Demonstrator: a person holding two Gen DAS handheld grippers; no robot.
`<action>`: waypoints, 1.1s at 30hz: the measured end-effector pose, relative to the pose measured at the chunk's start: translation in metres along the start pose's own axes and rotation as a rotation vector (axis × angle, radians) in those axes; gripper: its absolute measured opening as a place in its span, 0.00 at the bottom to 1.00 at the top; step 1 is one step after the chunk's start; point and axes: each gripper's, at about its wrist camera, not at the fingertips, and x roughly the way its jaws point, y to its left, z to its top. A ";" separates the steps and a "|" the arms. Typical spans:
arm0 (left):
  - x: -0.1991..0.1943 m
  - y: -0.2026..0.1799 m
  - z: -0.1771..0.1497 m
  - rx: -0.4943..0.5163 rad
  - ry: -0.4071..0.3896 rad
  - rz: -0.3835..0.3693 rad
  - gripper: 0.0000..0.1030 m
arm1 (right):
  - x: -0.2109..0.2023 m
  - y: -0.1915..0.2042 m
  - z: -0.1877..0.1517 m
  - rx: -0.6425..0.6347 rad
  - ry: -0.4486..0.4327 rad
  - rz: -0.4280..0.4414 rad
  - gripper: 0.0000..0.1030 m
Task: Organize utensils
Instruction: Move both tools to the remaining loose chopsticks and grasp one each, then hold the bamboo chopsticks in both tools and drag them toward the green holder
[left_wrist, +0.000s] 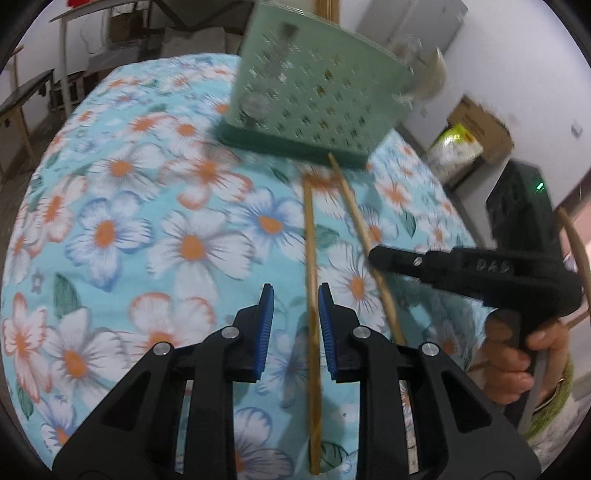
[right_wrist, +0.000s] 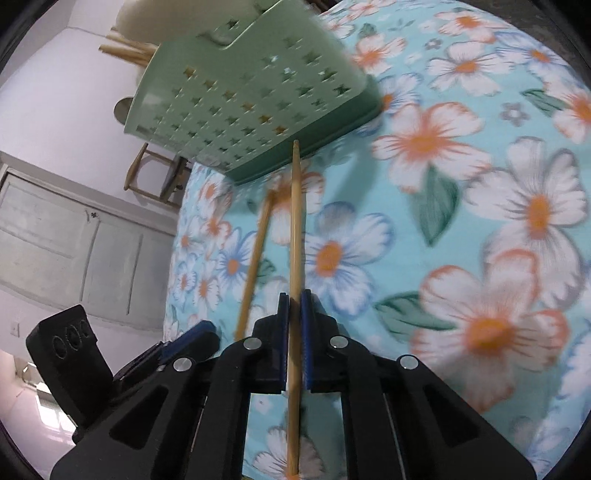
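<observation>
Gripping one chopstick (right_wrist: 295, 236), the right gripper (right_wrist: 294, 332) is clamped tight; the left gripper (left_wrist: 295, 328) stands slightly apart around another chopstick (left_wrist: 313, 295).

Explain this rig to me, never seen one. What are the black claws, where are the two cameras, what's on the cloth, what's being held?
No robot here: a person holds a two-finger gripper in each hand, each with a fisheye camera looking along its fingers.

Left wrist view: the left gripper has blue pads either side of one chopstick, with gaps still visible. The right gripper and the person's hand show at the right edge.

Right wrist view: the right gripper is closed on the other chopstick.

Both chopsticks lie on a floral tablecloth, tips toward a green perforated utensil basket already holding some utensils.
</observation>
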 end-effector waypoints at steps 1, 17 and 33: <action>0.003 -0.003 0.000 0.010 0.008 0.012 0.22 | -0.003 -0.003 -0.001 0.002 -0.002 -0.003 0.07; 0.003 0.000 -0.001 -0.006 -0.005 0.155 0.05 | -0.006 0.000 -0.013 -0.083 0.052 -0.033 0.06; -0.025 0.047 -0.005 -0.138 -0.021 0.219 0.20 | 0.000 0.036 -0.020 -0.323 0.075 -0.217 0.23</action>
